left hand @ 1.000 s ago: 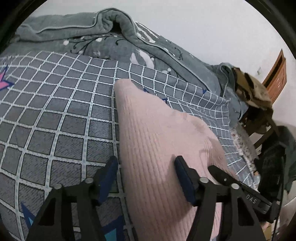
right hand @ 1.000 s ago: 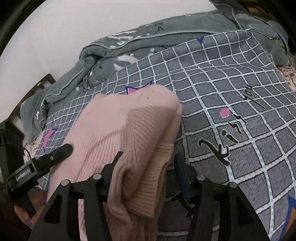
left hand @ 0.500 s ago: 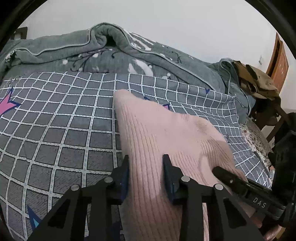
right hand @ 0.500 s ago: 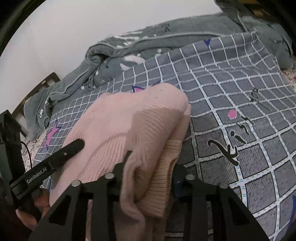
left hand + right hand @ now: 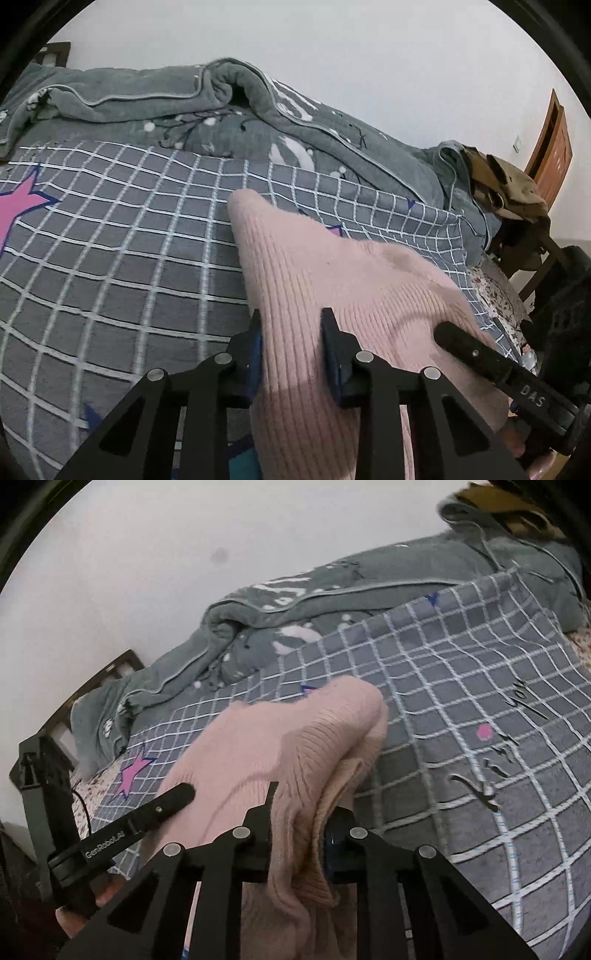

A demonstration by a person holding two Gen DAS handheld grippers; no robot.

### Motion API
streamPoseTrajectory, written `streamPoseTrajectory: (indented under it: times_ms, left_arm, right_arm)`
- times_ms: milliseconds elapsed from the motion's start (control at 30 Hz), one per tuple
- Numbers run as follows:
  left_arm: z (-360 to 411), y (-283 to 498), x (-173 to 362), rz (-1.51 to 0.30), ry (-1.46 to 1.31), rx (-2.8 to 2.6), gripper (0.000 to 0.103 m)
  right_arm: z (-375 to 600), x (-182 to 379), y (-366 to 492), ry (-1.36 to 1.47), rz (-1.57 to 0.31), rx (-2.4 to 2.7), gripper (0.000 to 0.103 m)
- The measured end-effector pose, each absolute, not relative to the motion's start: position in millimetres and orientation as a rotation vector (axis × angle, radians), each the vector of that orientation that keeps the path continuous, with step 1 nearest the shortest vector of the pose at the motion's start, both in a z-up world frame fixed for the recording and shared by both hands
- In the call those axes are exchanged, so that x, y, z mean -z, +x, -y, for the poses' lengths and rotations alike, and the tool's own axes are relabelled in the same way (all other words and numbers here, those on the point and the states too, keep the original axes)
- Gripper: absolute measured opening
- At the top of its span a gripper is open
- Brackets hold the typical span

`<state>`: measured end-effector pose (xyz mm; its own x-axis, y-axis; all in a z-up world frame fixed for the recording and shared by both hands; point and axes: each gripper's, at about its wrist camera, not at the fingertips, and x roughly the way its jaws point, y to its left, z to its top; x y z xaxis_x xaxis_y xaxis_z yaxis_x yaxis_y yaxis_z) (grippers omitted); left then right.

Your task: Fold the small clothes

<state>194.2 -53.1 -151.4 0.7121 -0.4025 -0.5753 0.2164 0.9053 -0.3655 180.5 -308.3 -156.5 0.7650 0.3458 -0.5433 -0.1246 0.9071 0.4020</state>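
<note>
A pink ribbed knit sweater (image 5: 332,280) lies on the grey checked bed cover (image 5: 110,258). My left gripper (image 5: 291,328) is shut on the sweater's near left edge. My right gripper (image 5: 299,808) is shut on the sweater's (image 5: 258,738) bunched near right edge, where the ribbed hem folds over. Each gripper's body shows in the other's view: the right one in the left wrist view (image 5: 491,365), the left one in the right wrist view (image 5: 129,827). The far end of the sweater rests on the cover.
A rumpled grey quilt (image 5: 221,110) lies along the back of the bed against the white wall. A chair with brown clothes (image 5: 509,192) and a wooden door (image 5: 550,155) stand at the right. A dark headboard (image 5: 92,686) is at the left.
Both grippers were open around the sweater's near edges a second ago and have closed on it. Both views have risen slightly since then.
</note>
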Motion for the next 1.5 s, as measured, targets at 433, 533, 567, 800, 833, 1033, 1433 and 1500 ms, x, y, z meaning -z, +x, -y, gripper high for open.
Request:
streamPoseTrajectory:
  times_ms: [433, 533, 567, 800, 833, 1033, 1433, 1500]
  left_arm:
    - [3, 194, 148, -0.689, -0.314, 0.36, 0.01]
    - [2, 194, 146, -0.701, -0.327, 0.404, 0.01]
    - [1, 193, 145, -0.703, -0.343, 0.428, 0.01]
    - [7, 194, 149, -0.732, -0.347, 0.446, 0.028]
    - [8, 195, 151, -0.737, -0.343, 0.443, 0.036]
    - [18, 199, 159, -0.772, -0.328, 0.454, 0.047]
    - [37, 217, 171, -0.819, -0.328, 0.409, 0.056]
    - [38, 218, 172, -0.821, -0.328, 0.404, 0.055]
  right_arm:
    - [254, 127, 192, 0.309, -0.627, -0.315, 0.018]
    - [262, 131, 187, 0.299, -0.631, -0.286, 0.018]
    - [266, 134, 185, 0.289, -0.633, -0.27, 0.018]
    - [295, 166, 178, 0.313, -0.703, -0.226, 0.025]
    - [296, 164, 177, 0.3, -0.698, -0.221, 0.027]
    - [295, 161, 174, 0.237, -0.685, -0.193, 0.044]
    - [309, 194, 204, 0.387, -0.814, -0.255, 0.06]
    - [307, 196, 207, 0.389, -0.818, -0.265, 0.06]
